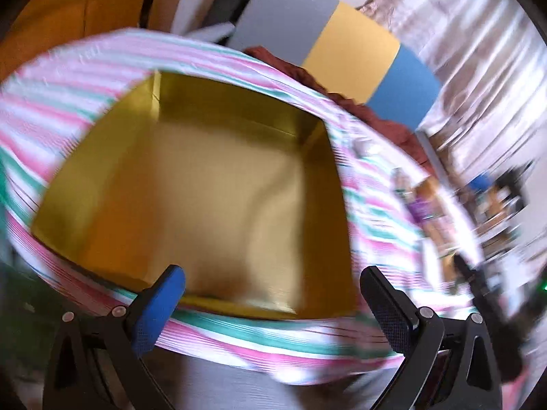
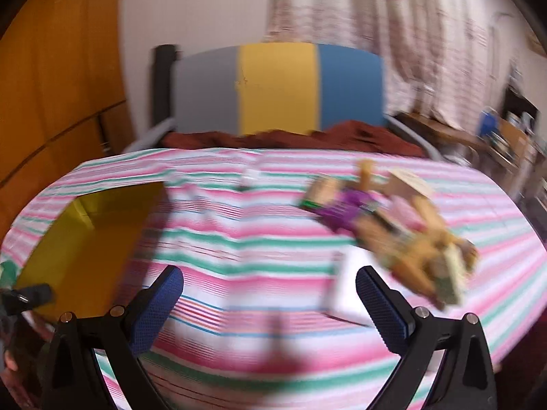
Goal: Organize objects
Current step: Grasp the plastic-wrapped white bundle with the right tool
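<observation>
Striped bedsheet (image 2: 259, 239) in pink, green and white covers a bed, and on it sits an open box (image 1: 205, 198) with a shiny gold lining and nothing visible inside. The left tool (image 1: 273, 294) hangs above the near edge of this box with its fingers spread wide and nothing between them; one finger carries a blue pad (image 1: 160, 311), the other a dark one. In the right wrist view the same box (image 2: 89, 239) lies at the left of the bed, and the tip of the left tool (image 2: 30, 295) shows at its near left corner. The right tool (image 2: 270, 290) is also wide open and empty, held over the near middle of the sheet. Just beyond its right finger lies a white flat packet (image 2: 348, 287), and touching that, further right, a blurred heap of small packages (image 2: 389, 229) in purple, tan and pink, well apart from the box. At the far end of the bed a dark red blanket (image 2: 307, 138) is bunched below a headboard (image 2: 277, 89) in grey, yellow and blue panels.
</observation>
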Motion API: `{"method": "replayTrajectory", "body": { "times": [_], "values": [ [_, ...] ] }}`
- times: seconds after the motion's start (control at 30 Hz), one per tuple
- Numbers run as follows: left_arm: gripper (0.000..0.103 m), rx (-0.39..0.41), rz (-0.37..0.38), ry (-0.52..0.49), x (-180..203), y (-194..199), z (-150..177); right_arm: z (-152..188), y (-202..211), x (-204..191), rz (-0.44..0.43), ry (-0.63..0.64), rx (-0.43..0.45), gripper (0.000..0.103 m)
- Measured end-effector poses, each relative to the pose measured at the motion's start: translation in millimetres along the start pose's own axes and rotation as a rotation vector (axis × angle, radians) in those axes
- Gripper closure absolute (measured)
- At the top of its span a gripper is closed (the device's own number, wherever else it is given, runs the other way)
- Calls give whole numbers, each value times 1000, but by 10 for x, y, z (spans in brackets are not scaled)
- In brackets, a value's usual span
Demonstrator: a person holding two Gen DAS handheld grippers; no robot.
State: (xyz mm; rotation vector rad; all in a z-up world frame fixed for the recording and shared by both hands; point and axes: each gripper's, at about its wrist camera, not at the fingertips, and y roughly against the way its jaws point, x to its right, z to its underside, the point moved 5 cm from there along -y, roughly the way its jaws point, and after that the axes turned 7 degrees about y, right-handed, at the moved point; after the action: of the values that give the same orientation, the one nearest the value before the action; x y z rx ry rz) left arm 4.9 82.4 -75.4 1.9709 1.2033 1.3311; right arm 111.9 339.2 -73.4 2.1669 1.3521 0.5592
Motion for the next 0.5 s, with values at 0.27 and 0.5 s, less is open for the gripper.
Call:
{"method": "replayTrajectory", "body": {
  "times": [0.27, 0.5],
  "values": [
    [0, 33, 48, -82, 614, -79, 132, 533, 82, 1341, 249, -228, -67, 9],
    [0, -37, 15, -253, 1060, -287, 378, 933, -198, 1676, 144, -377, -182, 39]
  ]
}}
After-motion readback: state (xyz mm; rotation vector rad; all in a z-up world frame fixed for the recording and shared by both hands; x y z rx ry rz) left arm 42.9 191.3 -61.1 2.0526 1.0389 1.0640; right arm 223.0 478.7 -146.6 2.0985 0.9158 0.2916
